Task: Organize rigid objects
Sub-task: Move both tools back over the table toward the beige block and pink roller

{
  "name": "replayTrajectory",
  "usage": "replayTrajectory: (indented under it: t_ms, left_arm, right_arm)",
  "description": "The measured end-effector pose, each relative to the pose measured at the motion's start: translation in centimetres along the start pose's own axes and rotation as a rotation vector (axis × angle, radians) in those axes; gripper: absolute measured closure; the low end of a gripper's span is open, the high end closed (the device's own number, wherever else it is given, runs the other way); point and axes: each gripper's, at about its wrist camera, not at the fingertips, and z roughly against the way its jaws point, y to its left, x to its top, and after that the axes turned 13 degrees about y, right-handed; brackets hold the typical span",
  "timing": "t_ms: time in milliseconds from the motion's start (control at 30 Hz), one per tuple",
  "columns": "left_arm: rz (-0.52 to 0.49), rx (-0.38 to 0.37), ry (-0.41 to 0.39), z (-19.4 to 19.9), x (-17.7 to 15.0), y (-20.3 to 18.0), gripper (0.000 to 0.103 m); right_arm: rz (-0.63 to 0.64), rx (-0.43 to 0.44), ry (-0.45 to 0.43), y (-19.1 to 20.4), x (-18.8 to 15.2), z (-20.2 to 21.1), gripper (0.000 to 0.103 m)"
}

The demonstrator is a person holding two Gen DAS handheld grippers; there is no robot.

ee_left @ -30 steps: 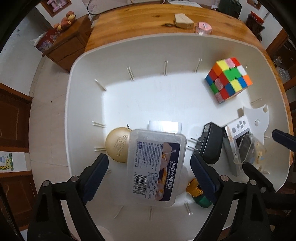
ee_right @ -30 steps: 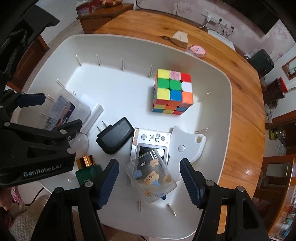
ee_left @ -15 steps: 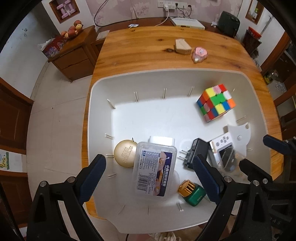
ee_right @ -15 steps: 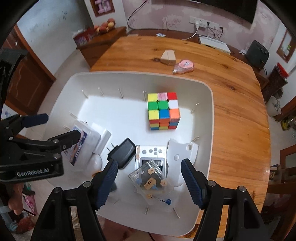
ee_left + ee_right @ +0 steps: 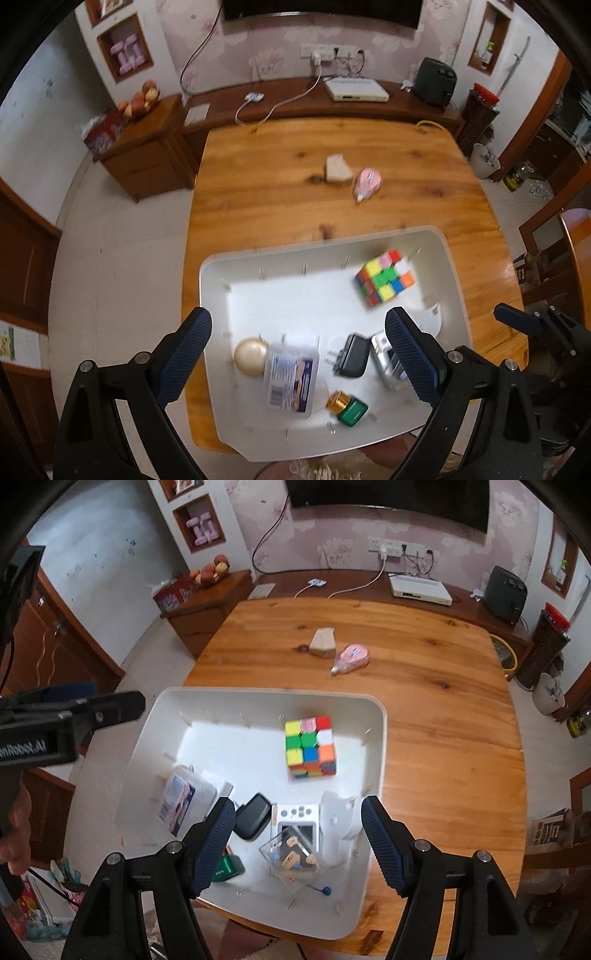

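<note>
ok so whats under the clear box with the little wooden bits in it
The clear box rests on the lower part of a white handheld device, whose buttons and part of the screen show above it. Whatever the box covers, including the tub floor beneath, is hidden.

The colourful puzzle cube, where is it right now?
The puzzle cube sits inside the white bin, toward its far right side, apart from the other items. The black charger lies nearer the grippers.

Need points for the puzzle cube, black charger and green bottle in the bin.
puzzle cube (image 5: 309,746), right wrist view, green centre tile of top face.
black charger (image 5: 253,816), right wrist view, middle of its body.
green bottle (image 5: 353,410), left wrist view, green body.
</note>
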Motion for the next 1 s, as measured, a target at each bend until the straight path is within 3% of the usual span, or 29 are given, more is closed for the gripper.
replayTrajectory:
  t_ms: [300, 500, 633, 767, 1000]
  left_arm:
    - [-0.019, -0.008, -0.075, 4.8, 6.5, -0.9, 0.007]
    - [-0.01, -0.02, -0.07, 3.6, 11.9, -1.8, 0.007]
    - [0.012, -0.055, -0.013, -0.1, 16.1, -2.2, 0.007]
    - [0.03, -0.043, 0.042, -5.0, 19.5, -2.7, 0.007]
    - [0.084, -0.083, 0.203, -14.9, 24.1, -3.3, 0.007]
  right_arm:
    - [-0.08, -0.048, -0.042, -2.9, 4.6, 3.9, 0.031]
    - [-0.143, -0.101, -0.087, -5.1, 9.4, 5.4, 0.031]
    - [-0.198, -0.127, -0.086, -6.8, 13.0, 4.5, 0.031]
    - [-0.263, -0.133, -0.054, -8.5, 16.0, 1.8, 0.031]
    - [-0.347, -0.106, 0.035, -10.5, 19.1, -3.7, 0.031]
